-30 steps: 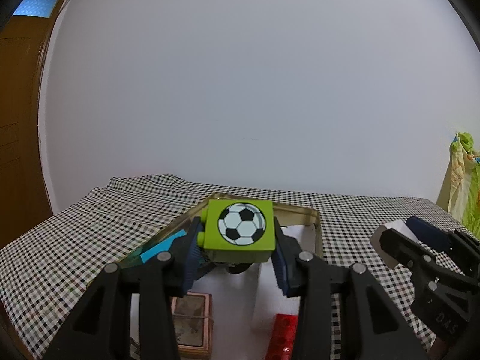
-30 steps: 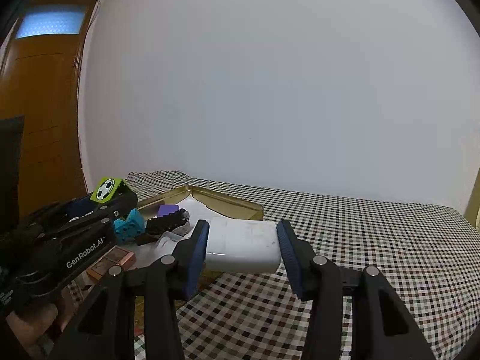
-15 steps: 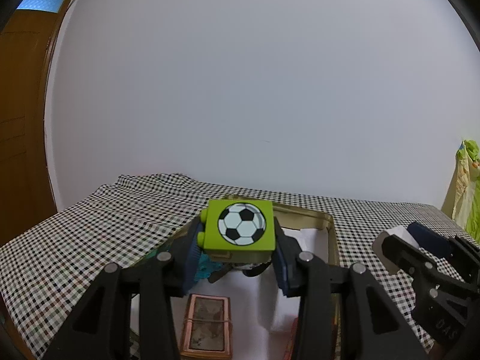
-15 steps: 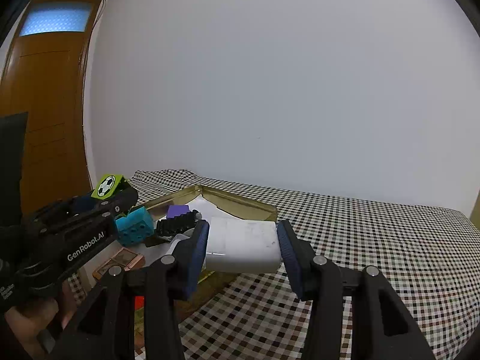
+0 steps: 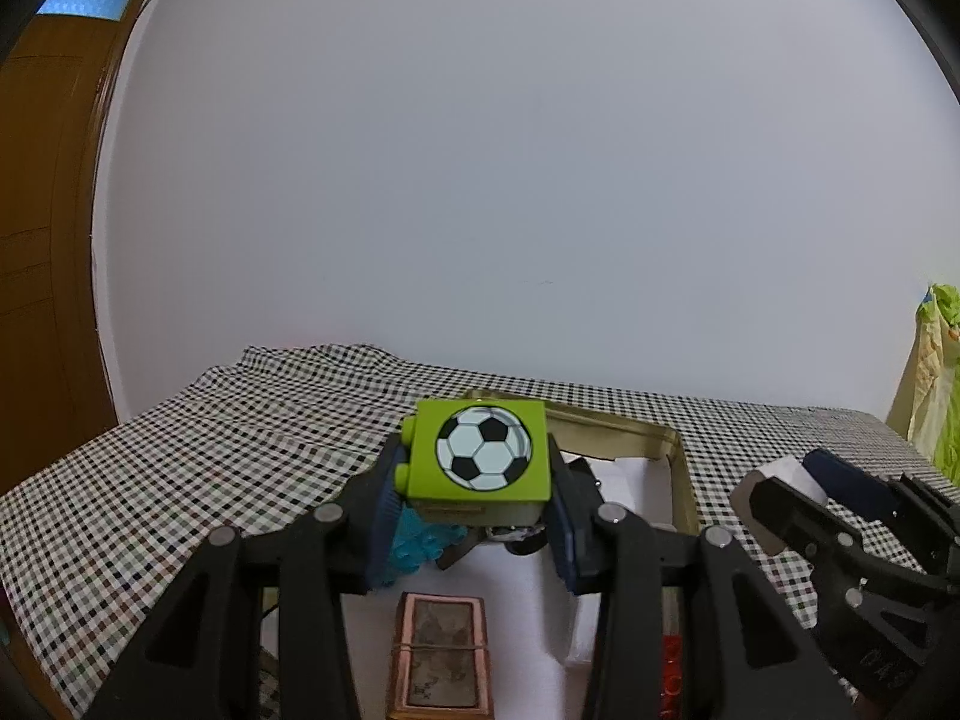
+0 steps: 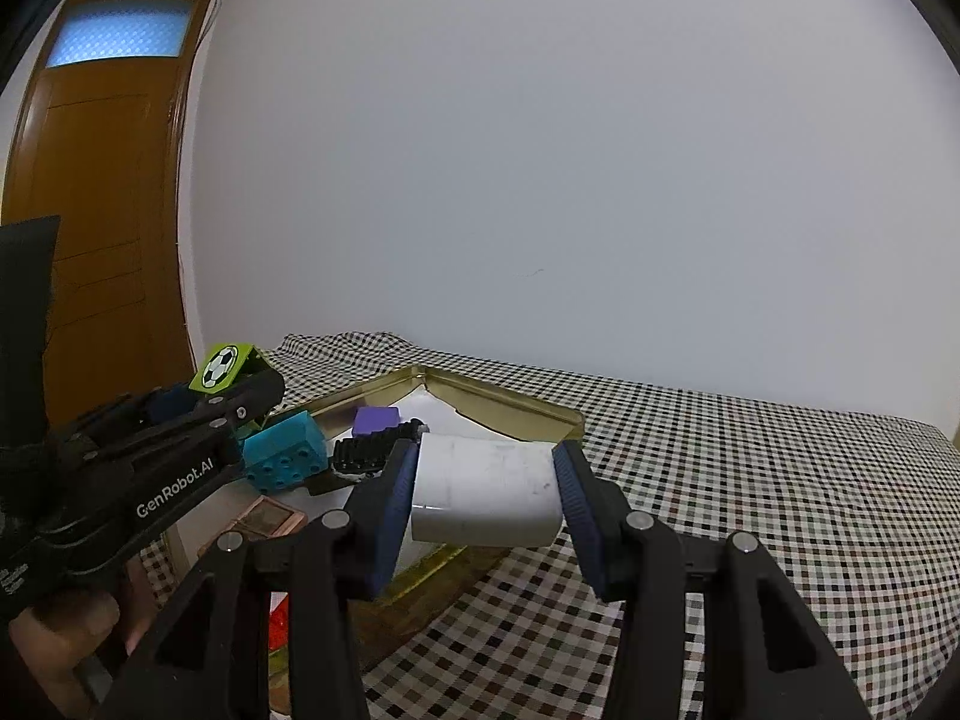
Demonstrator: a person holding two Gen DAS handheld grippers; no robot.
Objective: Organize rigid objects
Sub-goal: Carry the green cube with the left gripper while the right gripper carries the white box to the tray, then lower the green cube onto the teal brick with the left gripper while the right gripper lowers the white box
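A lime-green block printed with a football (image 5: 480, 456) sits between the pads of my left gripper (image 5: 474, 516), which is shut on it above the gold tray (image 5: 678, 477). My right gripper (image 6: 486, 498) is shut on a white rectangular block (image 6: 486, 495), held over the tray's near corner. In the right wrist view the green block (image 6: 222, 365) and the left gripper (image 6: 240, 387) show at the left. Inside the tray lie a teal brick (image 6: 288, 459), a purple block (image 6: 375, 420), a black toothed piece (image 6: 369, 453) and a copper-framed box (image 5: 441, 654).
The tray stands on a black-and-white checked cloth (image 6: 750, 480) that runs back to a plain white wall. A red brick (image 6: 279, 624) lies at the tray's near end. A wooden door (image 6: 90, 210) is at the left. A hand (image 6: 54, 636) holds the left gripper.
Both grips are unchanged. In the left wrist view the tray and the copper-framed box have slid a little to the right; in the right wrist view the tray sits slightly further right.
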